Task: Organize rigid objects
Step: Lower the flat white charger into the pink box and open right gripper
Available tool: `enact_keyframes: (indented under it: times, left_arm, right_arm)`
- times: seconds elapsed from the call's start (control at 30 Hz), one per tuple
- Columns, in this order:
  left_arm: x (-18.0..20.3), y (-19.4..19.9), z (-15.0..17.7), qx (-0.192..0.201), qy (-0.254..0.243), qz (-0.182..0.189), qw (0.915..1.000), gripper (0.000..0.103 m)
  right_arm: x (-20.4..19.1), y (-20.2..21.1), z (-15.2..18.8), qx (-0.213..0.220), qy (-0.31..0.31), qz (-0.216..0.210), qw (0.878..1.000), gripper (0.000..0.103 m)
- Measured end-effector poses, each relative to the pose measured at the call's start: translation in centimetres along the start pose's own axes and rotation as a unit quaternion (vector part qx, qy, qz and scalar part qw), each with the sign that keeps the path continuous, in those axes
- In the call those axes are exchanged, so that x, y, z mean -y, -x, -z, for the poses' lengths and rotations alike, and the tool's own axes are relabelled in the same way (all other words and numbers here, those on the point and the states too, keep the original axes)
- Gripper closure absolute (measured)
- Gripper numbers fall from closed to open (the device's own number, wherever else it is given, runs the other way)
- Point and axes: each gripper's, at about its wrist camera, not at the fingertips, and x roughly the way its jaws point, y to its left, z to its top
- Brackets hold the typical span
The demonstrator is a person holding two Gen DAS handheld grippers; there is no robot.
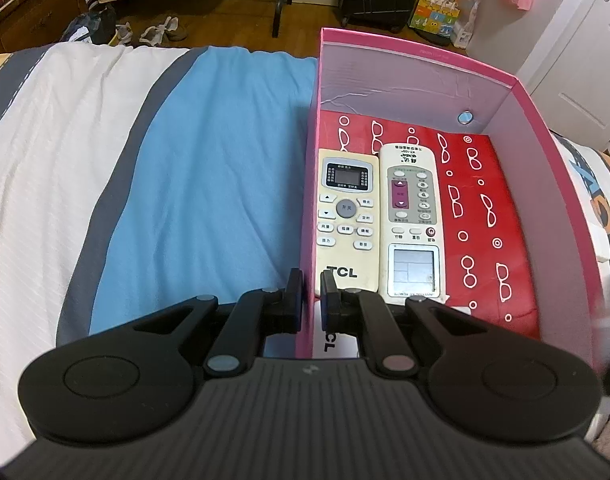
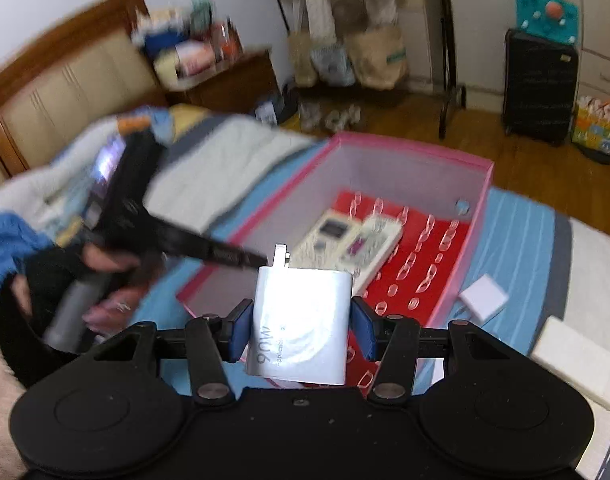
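An open pink box lies on the bed, with a red glasses-print liner on its floor. Inside, side by side, rest a cream TCL remote and a white remote. My left gripper is shut on the box's near left wall, one finger inside and one outside. In the right wrist view my right gripper is shut on a white 90W charger, prongs pointing away, held above the near end of the box. Both remotes show there, blurred.
The box sits on a blue blanket over white bedding. A small white adapter and a white block lie on the bed right of the box. A person's hand holds the left gripper. A black suitcase stands on the floor beyond.
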Motion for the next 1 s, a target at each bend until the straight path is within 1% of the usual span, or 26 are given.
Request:
enact_keyframes:
  times: [0.07, 0.13, 0.17, 0.23, 0.33, 0.4, 0.5, 0.63, 0.8, 0.9, 1.0]
  left_arm:
    - [-0.1, 0.1, 0.0, 0.0, 0.002, 0.002, 1.0, 0.095]
    - [-0.1, 0.1, 0.1, 0.001, 0.003, 0.004, 1.0, 0.095]
    - [-0.3, 0.1, 0.0, 0.001, 0.004, 0.006, 1.0, 0.095]
    - [-0.4, 0.1, 0.0, 0.001, 0.006, 0.009, 0.9999, 0.095]
    - [-0.7, -0.3, -0.1, -0.003, 0.011, 0.013, 0.9998, 0.095]
    - [-0.7, -0.3, -0.1, -0.004, 0.012, 0.014, 0.9998, 0.095]
    - [-0.6, -0.2, 0.0, -0.003, 0.009, 0.014, 0.9999, 0.095]
    - [-0.6, -0.1, 0.0, -0.002, 0.009, 0.015, 0.9998, 0.095]
    - [-0.5, 0.0, 0.1, 0.002, 0.005, 0.014, 0.9999, 0.096]
    - [-0.5, 0.0, 0.1, 0.001, 0.006, 0.014, 0.9999, 0.095]
    - [-0.4, 0.0, 0.1, 0.001, 0.007, 0.015, 0.9999, 0.095]
  right_arm:
    - [-0.5, -2.4, -0.6, -0.04, 0.01, 0.038, 0.998, 0.046]
    - [-0.4, -4.3, -1.5, -0.079, 0.018, 0.072, 0.994, 0.046]
    - [-0.4, -5.2, -2.0, -0.096, 0.024, 0.083, 0.992, 0.046]
    - [-0.6, -6.3, -2.6, -0.12, 0.042, 0.093, 0.988, 0.046]
    - [-1.2, -7.9, -3.1, -0.154, 0.087, 0.093, 0.98, 0.046]
    - [-1.4, -8.6, -3.1, -0.174, 0.103, 0.09, 0.975, 0.046]
    - [-1.8, -9.5, -2.8, -0.197, 0.129, 0.109, 0.966, 0.046]
    - [-1.8, -10.5, -2.4, -0.231, 0.135, 0.145, 0.952, 0.046]
    - [-1.1, -11.2, -2.2, -0.258, 0.141, 0.146, 0.945, 0.046]
    - [-1.1, -11.5, -2.4, -0.279, 0.151, 0.142, 0.938, 0.046]
    - [-0.9, -11.6, -2.7, -0.293, 0.147, 0.136, 0.935, 0.046]
